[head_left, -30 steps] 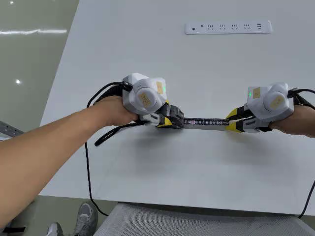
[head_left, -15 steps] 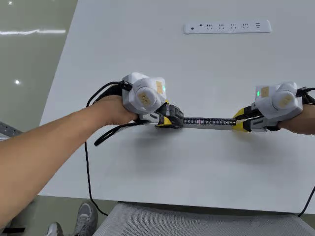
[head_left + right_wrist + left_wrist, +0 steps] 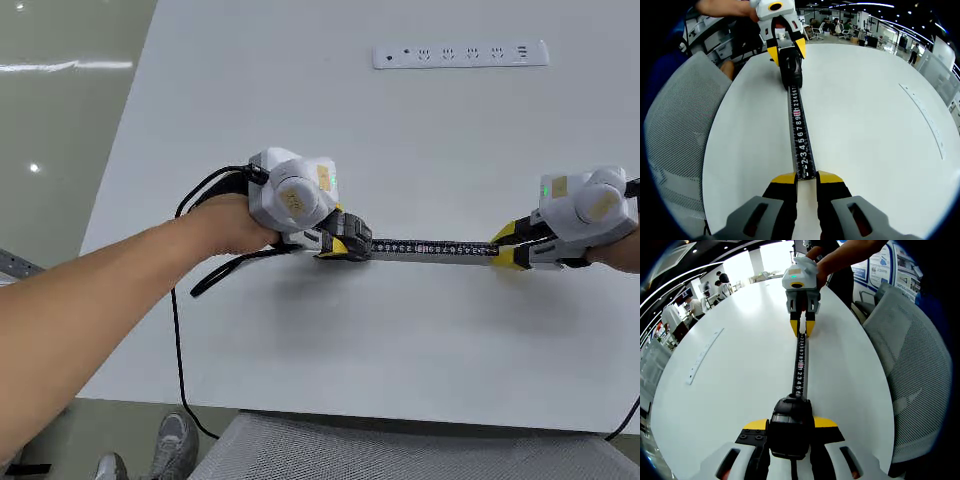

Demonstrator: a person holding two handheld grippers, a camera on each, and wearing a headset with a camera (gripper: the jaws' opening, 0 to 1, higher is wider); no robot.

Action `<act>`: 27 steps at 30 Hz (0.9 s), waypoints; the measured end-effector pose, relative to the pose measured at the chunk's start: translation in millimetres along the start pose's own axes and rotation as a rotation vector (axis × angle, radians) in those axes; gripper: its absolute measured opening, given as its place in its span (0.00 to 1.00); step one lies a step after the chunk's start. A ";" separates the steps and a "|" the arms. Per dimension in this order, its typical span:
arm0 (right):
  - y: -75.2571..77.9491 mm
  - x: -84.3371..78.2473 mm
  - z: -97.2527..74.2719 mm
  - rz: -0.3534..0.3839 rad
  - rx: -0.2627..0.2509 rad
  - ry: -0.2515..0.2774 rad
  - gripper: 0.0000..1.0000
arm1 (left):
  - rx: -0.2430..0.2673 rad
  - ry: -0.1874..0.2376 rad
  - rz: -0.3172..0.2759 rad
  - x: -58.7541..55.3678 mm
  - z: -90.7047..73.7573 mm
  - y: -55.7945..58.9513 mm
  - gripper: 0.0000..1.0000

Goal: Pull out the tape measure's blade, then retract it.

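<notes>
**Blade stretched between my two tongs**

My left tongs (image 3: 790,432) are clamped on the black tape measure (image 3: 792,426), low over the white tabletop (image 3: 400,130). Its dark blade (image 3: 800,135), with white numerals and one red mark, runs straight to my right tongs (image 3: 806,181). Their yellow tips pinch the blade's end. The end hook is hidden between those tips, and the left tongs cover the case's sides.

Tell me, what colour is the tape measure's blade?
The blade is black with white numbers and one red mark, clearest in the right gripper view.
</notes>
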State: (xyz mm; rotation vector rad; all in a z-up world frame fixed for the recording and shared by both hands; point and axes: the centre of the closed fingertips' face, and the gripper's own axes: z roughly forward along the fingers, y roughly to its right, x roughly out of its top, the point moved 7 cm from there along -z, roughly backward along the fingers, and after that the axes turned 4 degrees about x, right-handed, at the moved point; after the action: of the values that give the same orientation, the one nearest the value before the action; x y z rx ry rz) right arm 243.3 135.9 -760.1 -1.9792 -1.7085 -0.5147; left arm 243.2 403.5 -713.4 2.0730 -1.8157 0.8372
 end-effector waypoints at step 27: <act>6.2 -30.7 -20.3 0.020 0.002 -0.045 0.09 | -0.001 -0.004 0.002 0.7 0.4 0.4 0.26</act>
State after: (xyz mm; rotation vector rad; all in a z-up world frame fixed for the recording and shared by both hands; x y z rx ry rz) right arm 245.3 98.6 -761.5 -2.0186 -1.7132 -0.4648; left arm 243.0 402.6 -713.3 2.0736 -1.8203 0.8336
